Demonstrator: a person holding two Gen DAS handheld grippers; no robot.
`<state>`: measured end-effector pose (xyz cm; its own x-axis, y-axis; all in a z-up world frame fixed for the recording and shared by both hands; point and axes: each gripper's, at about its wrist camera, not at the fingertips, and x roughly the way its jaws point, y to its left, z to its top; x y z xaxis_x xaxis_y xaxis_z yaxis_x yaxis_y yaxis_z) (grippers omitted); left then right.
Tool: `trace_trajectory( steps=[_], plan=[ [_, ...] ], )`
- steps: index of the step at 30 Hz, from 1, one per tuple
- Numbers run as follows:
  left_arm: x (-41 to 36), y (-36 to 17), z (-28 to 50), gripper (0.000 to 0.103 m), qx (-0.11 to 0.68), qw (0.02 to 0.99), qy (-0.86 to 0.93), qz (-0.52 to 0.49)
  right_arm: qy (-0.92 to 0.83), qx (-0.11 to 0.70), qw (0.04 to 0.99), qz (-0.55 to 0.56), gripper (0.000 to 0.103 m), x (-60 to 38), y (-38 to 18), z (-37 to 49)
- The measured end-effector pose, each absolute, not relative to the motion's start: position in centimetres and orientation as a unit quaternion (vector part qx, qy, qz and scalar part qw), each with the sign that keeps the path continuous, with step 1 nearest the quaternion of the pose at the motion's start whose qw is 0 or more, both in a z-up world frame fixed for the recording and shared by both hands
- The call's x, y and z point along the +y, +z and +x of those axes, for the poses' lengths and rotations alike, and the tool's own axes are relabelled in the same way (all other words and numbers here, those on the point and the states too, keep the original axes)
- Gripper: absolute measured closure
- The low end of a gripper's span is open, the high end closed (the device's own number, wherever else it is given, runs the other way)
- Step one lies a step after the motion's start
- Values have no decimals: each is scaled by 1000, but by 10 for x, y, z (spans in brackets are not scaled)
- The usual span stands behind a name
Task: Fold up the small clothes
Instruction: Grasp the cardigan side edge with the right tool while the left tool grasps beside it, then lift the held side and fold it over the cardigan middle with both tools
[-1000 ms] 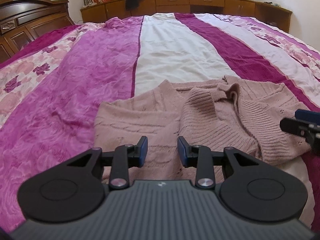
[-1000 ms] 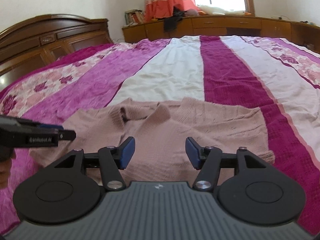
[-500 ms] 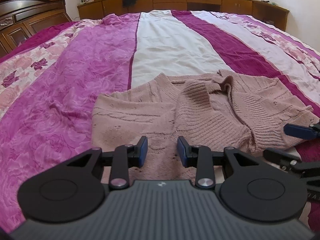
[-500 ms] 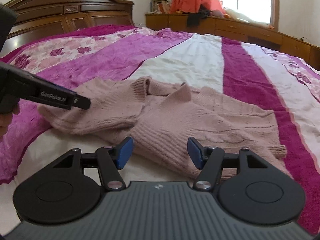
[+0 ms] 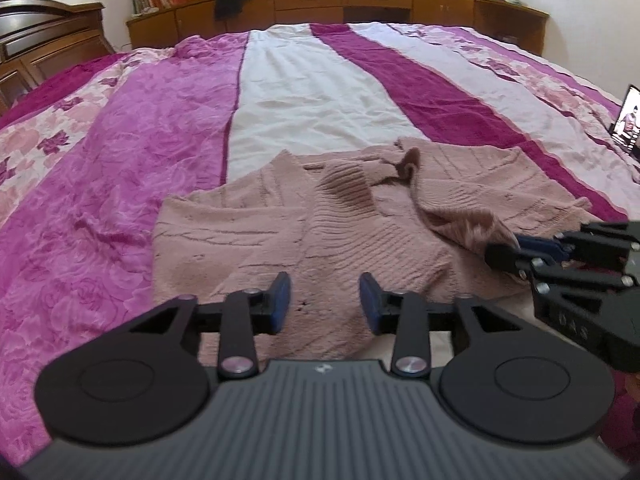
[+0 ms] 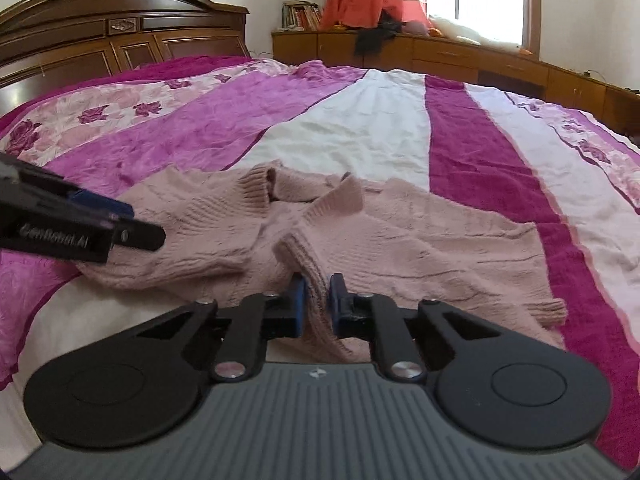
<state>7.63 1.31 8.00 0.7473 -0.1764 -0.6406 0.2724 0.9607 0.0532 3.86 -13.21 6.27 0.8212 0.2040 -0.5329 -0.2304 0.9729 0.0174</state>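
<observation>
A dusty-pink knitted sweater point(image 5: 248, 240) lies crumpled on the striped bedspread point(image 5: 312, 92), its ribbed parts bunched near the middle. My left gripper point(image 5: 325, 304) hangs open just above the sweater's near edge, nothing between its fingers. My right gripper point(image 6: 318, 304) is shut on a ribbed fold of the sweater point(image 6: 420, 240) at its near edge. In the left wrist view the right gripper point(image 5: 500, 254) reaches in from the right, with pink knit at its tips. In the right wrist view the left gripper point(image 6: 154, 236) pokes in over the sweater's left part.
The bed is wide, with magenta, white and floral stripes. A dark wooden headboard point(image 6: 112, 36) stands at the left, and low wooden cabinets point(image 5: 400, 0) run along the far wall. A lit phone point(image 5: 628, 120) stands at the bed's right edge.
My right gripper has gone from open to shut on the sweater's near ribbed fold, and that fold is raised slightly. The left gripper stays open and has shifted little.
</observation>
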Motion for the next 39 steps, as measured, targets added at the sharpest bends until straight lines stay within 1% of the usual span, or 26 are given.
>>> trace_trajectory(
  steps=[2, 9, 15, 21, 22, 23, 24, 25, 26, 27, 34, 39],
  plan=[
    [9, 80, 73, 51, 327, 933, -130, 77, 115, 278, 953, -20, 89, -134, 64, 40],
    [-5, 75, 71, 51, 327, 928, -160, 86, 120, 290, 950, -1, 88, -138, 62, 46],
    [-17, 62, 74, 51, 329, 921, -181, 106, 123, 295, 948, -9, 87, -134, 57, 50],
    [-28, 49, 79, 50, 304, 927, -164, 149, 120, 295, 948, -11, 87, -132, 51, 55],
    [-26, 49, 79, 52, 301, 928, -164, 147, 121, 297, 947, -11, 88, -132, 51, 56],
    [-24, 50, 80, 71, 299, 929, -166, 144, 120, 295, 948, -12, 88, -133, 52, 55],
    [-21, 51, 80, 88, 299, 928, -170, 141, 121, 291, 949, -16, 89, -133, 53, 55],
    [-19, 54, 82, 88, 301, 928, -172, 136, 121, 288, 950, -22, 90, -134, 55, 55],
    [-15, 56, 83, 92, 301, 929, -173, 130, 118, 285, 951, -27, 90, -134, 57, 54],
    [-12, 59, 84, 92, 301, 929, -174, 126, 116, 282, 952, -31, 92, -136, 59, 54],
    [14, 88, 101, 93, 265, 944, -126, 151, 101, 271, 957, -22, 93, -168, 84, 66],
    [39, 110, 132, 93, 230, 956, -67, 171, 58, 245, 966, -55, 94, -196, 105, 88]
  ],
)
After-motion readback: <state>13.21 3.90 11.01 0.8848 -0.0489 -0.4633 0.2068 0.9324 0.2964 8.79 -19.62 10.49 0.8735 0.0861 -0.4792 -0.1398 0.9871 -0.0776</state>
